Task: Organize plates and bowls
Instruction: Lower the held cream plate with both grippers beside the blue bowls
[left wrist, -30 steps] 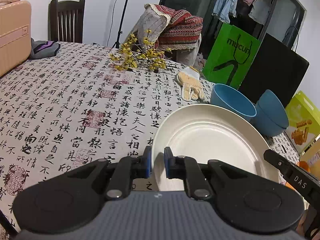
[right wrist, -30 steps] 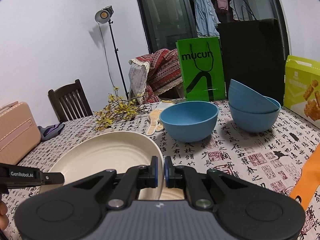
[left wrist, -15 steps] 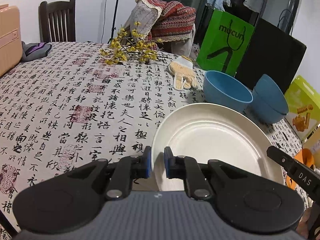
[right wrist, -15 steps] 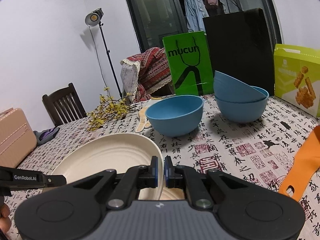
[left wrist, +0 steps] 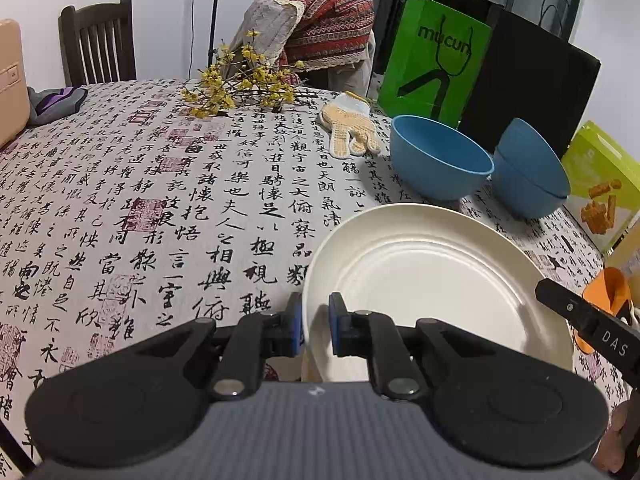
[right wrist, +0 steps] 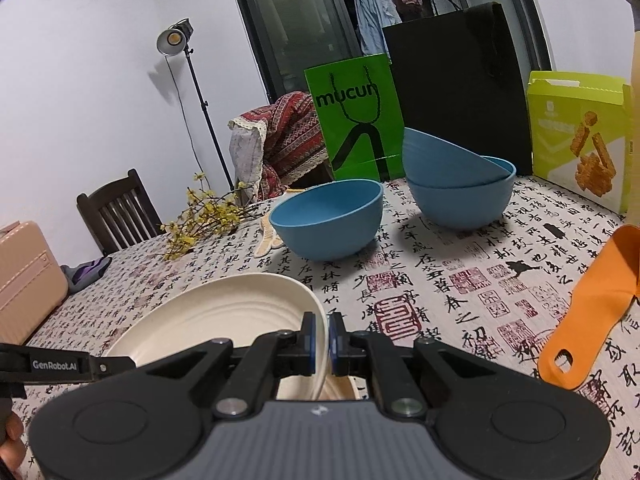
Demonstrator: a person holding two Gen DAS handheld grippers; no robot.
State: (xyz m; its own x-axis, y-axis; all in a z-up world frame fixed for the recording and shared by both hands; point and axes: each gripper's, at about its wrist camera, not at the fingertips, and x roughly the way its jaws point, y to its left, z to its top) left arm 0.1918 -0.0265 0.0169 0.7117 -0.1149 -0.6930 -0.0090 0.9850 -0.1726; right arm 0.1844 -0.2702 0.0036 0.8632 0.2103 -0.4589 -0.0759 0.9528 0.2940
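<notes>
While both grippers pinch one plate: carry step under way.
Left gripper (left wrist: pixel 316 330): fingers nearly closed on the cream plate (left wrist: pixel 436 276) rim at its 9 o'clock.
Right gripper (right wrist: pixel 321 338): fingers clamped on the 3 o'clock rim.
Plate position: seemingly just above the desk (left wrist: pixel 160 184).
Done: two stacked bowls (right wrist: pixel 460 192), nested at 1 o'clock.
Left: single blue bowl (right wrist: pixel 328 224) at 12 o'clock, unstacked; plate unplaced.

Left tongs (left wrist: pixel 315 330) nearly closed on plate (left wrist: pixel 420 276) rim, right tongs (right wrist: pixel 321 339) pinching opposite rim
</notes>
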